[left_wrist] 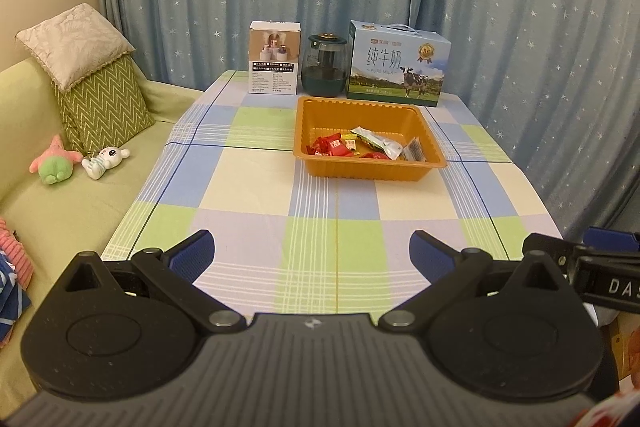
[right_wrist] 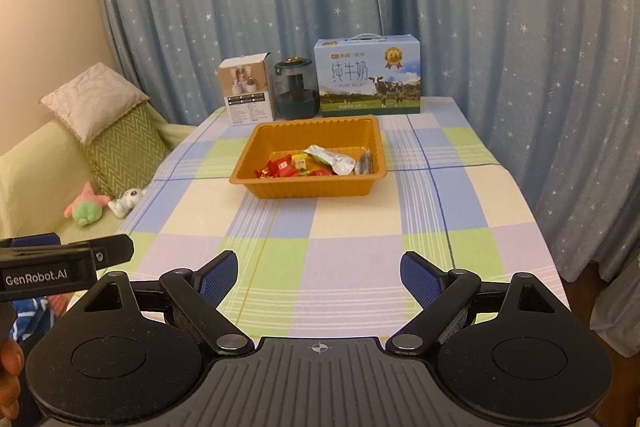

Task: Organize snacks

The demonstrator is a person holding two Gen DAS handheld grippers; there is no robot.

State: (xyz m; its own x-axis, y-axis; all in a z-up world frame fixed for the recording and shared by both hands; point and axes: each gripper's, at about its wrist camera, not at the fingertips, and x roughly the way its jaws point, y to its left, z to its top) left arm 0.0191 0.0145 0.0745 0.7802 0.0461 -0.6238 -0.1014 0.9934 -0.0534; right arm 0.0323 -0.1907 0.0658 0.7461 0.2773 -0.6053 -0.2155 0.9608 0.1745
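Left hand-held gripper [left_wrist: 312, 259] and right hand-held gripper [right_wrist: 319, 277], side by side above near edge of checked tabletop [left_wrist: 248, 187], both spread wide and empty. Well ahead of both: orange tray [left_wrist: 370, 173] holding the snacks [left_wrist: 362, 146], red candy wrappers, small yellow packets and a silver pouch heaped toward its near wall, apparently already gathered. Beyond the tray: white carton [left_wrist: 274, 58], dark glass jar [left_wrist: 325, 65], milk box [left_wrist: 398, 65], lined along far edge, clear of working area.
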